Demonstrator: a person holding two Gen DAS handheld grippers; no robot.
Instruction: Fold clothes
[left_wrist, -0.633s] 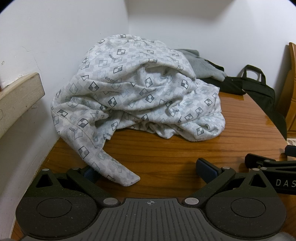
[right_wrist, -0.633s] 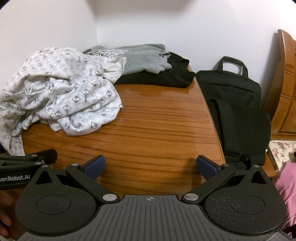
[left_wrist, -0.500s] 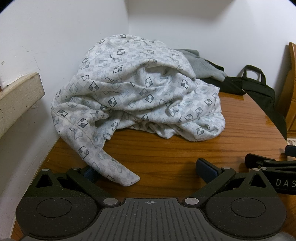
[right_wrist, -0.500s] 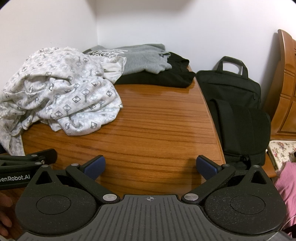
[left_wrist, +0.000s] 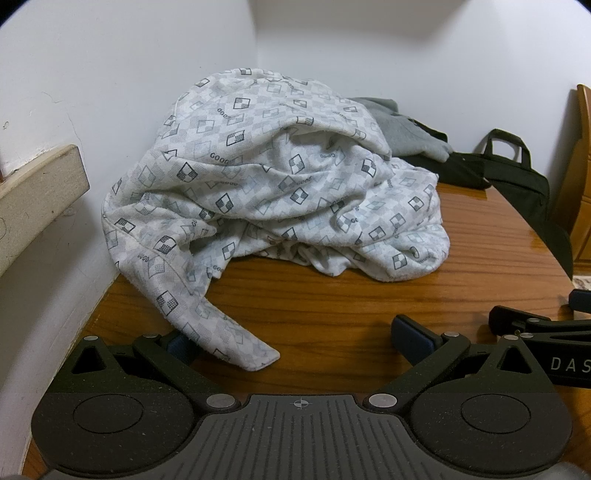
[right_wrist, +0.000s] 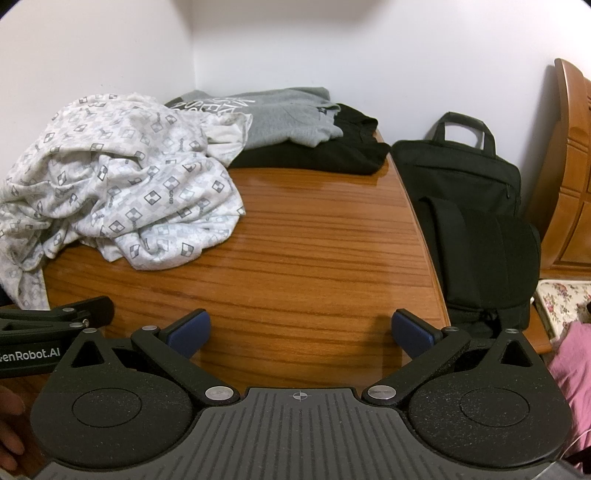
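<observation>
Jaws on both grippers stand spread wide and grasp nothing: the left gripper (left_wrist: 299, 338) has a loose end of the patterned garment (left_wrist: 273, 192) lying across the inner side of its left finger, but neither pad presses on it, and the right gripper (right_wrist: 299, 328) has only bare wood between its fingers. By the look of it, folding has not begun. The garment sits as a crumpled heap at the back left of the bench (right_wrist: 314, 258), against the wall, with one long strip, perhaps a sleeve, trailing forward toward the left gripper. Behind it lie a grey top (right_wrist: 280, 114) and a black garment (right_wrist: 332, 155) that seem already folded, stacked in the corner. The step in hand looks like the reach for the heap. Next, the left jaws need to close on that trailing strip or on a hem, while the right gripper has to travel left to find a second edge, so the cloth can be drawn out and laid flat on the open wood in front. Both grippers hover low over the near edge of the bench, side by side and close together, the left one tilted downward toward the cloth, the right aimed at the bare middle.
</observation>
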